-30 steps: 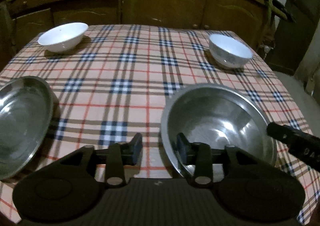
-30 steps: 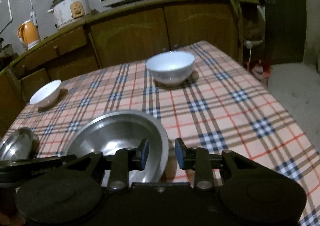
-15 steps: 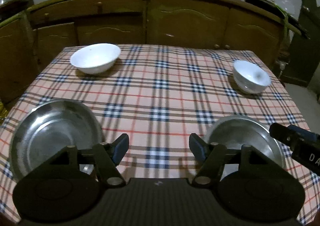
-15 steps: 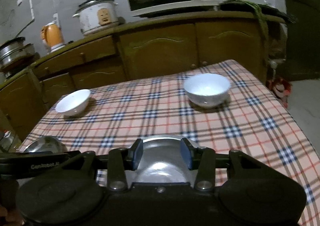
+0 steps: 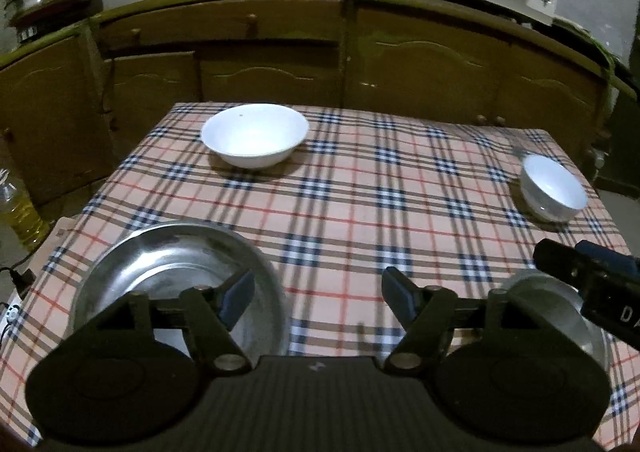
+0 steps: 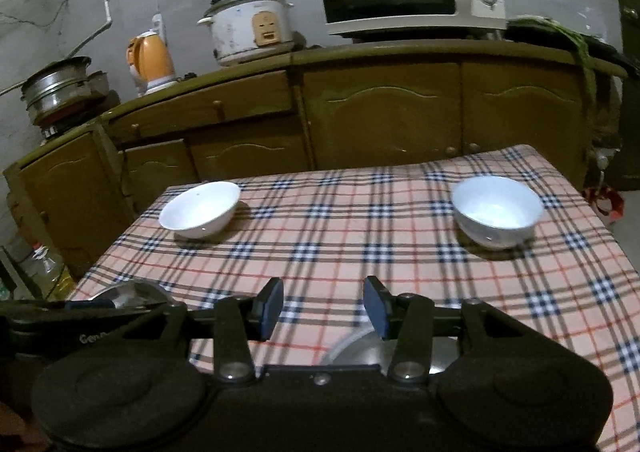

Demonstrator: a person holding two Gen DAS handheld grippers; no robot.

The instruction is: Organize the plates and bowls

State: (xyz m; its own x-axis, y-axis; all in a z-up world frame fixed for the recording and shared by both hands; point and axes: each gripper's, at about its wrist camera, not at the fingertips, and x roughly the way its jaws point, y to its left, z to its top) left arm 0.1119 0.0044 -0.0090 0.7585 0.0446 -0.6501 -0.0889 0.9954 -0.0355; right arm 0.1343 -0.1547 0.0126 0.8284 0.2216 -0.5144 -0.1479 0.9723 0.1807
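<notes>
Steel plate (image 5: 176, 272), nearest my left gripper (image 5: 314, 298) on the plaid tablecloth (image 5: 360, 203), looks light, stiff and slippery, so with both jaws spread empty I'd pinch its thin rim.

Rt steel plate (image 5: 532, 294) mostly behind gripper

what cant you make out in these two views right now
- Steel plate on the right, left wrist view: mostly covered by the left gripper body and the right gripper.
- Same plate, right wrist view: only a sliver shows behind the right gripper.
- Left steel plate, right wrist view: mostly hidden behind the left gripper.
- Oil bottle: cut by the left edge.
</notes>
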